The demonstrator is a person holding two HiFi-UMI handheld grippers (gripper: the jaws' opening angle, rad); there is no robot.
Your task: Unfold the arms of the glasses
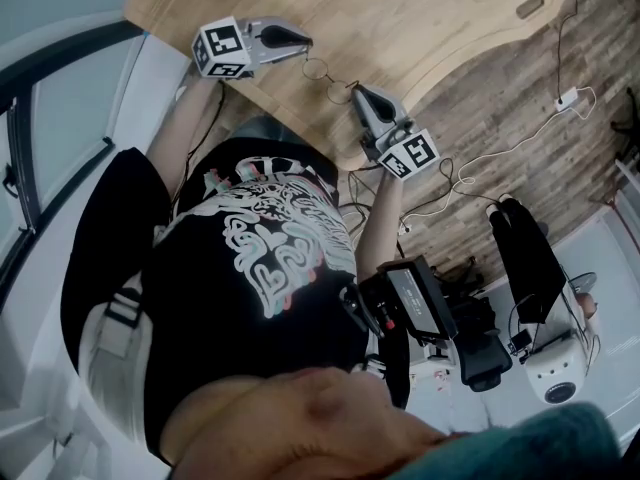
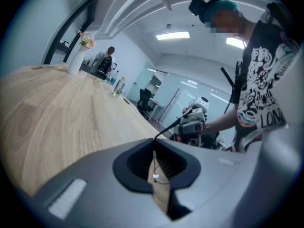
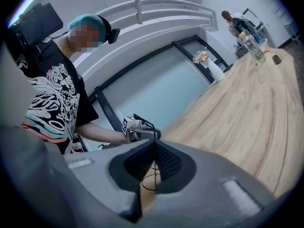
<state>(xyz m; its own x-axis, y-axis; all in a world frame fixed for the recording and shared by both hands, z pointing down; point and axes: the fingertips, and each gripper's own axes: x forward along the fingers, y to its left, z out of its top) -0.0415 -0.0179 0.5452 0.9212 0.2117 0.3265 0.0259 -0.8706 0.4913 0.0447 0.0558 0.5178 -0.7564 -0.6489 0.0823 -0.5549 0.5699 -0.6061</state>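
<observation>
Glasses [image 1: 328, 78] hang in the air between your two grippers, just over the near edge of the wooden table [image 1: 430, 18]. The frame is thin wire, and its long axis runs from far left to near right. Your left gripper [image 1: 303, 41] is pressed together on the far-left end. Your right gripper [image 1: 358, 92] is pinched on the near-right end, where a wire lens loop [image 3: 148, 180] shows behind its tips. A dark arm tip [image 2: 170, 127] pokes out past the left jaws toward the other gripper (this suggests an arm lying folded along the frame, though the wire is too fine to be sure). Since both grippers already touch the frame, the coming move likely turns on that shared line: one end held steady, the other swung outward from it. Nothing stands between the two grippers. A vase of flowers [image 2: 76, 61] and some bottles [image 3: 256, 51] sit far down the table, well apart. A white plug and cable [image 1: 567, 99] lie on the floor to the right.
</observation>
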